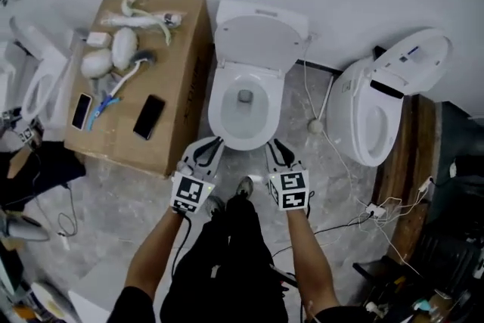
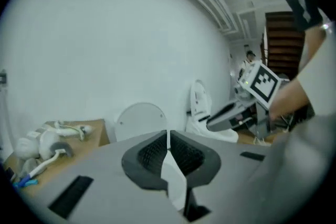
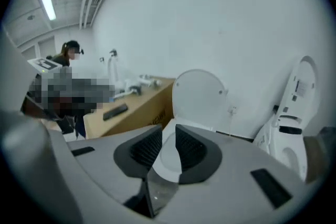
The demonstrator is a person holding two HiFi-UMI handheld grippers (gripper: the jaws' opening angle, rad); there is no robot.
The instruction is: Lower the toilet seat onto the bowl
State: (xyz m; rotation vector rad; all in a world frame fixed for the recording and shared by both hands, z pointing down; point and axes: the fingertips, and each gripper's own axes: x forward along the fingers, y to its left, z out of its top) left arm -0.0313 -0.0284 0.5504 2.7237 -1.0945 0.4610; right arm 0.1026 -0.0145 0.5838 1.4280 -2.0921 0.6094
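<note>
The white toilet stands in the middle with its bowl point(image 1: 243, 108) open. Its lid point(image 1: 261, 38) is raised upright against the wall, and I cannot tell the seat apart from it. The same lid shows in the left gripper view point(image 2: 140, 119) and the right gripper view point(image 3: 198, 96). My left gripper point(image 1: 208, 148) hangs just short of the bowl's front rim, on its left side. Its jaws point(image 2: 168, 136) meet at the tips with nothing between them. My right gripper point(image 1: 278, 152) is level with it at the front right. A narrow gap shows between its jaws point(image 3: 169, 135), which hold nothing.
A cardboard box point(image 1: 178, 94) left of the toilet carries brushes and two phones point(image 1: 149, 116). A second toilet point(image 1: 378, 98) with its lid up stands to the right. Cables point(image 1: 342, 163) trail over the floor between them. The person's shoes point(image 1: 243, 187) are just in front of the bowl.
</note>
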